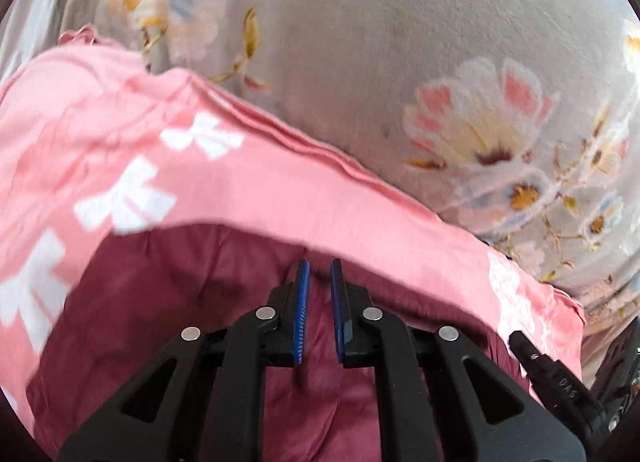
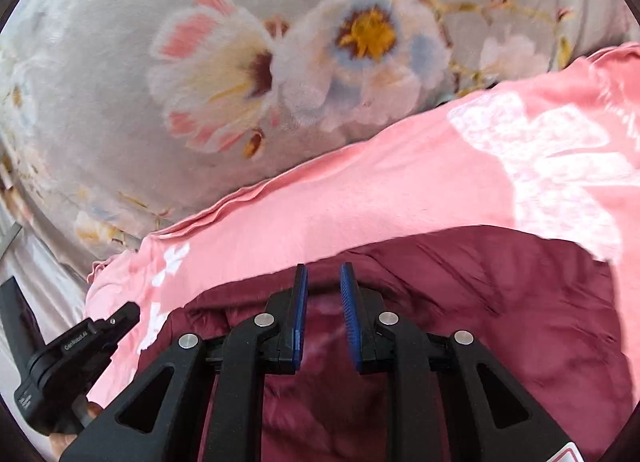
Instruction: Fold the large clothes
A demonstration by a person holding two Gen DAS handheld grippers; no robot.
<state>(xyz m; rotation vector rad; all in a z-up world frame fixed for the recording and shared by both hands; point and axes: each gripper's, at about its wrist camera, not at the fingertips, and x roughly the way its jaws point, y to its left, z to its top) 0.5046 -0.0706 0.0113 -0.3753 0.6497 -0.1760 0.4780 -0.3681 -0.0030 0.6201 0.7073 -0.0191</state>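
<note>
1. The dark maroon garment is the piece being folded. It lies directly under both tools, on top of a pink cloth with white prints, which is spread over a grey floral bedspread. In the right wrist view the same maroon garment fills the lower right, bounded ahead by the pink cloth and, beyond that, the bedspread.

2. The left tool has its blue pads a narrow gap apart, with maroon fabric showing between them. Whether a pinch of cloth is caught there I cannot tell.

3. The right tool stands slightly wider apart, and the fabric seen between its pads looks to lie below them rather than gripped. Again, I cannot tell for sure.

4. The two tools sit side by side near the garment's far edge; the left one's body shows at the left of the right wrist view.

5. The step looks like a fold in progress along that far edge: either carrying it over or pressing it down. Next, both tools would need to move together so the edge lands straight.

6. The visible far edge runs left to right across both views, suggesting the long axis lies crosswise to the tools; the garment's full outline is out of view.
</note>
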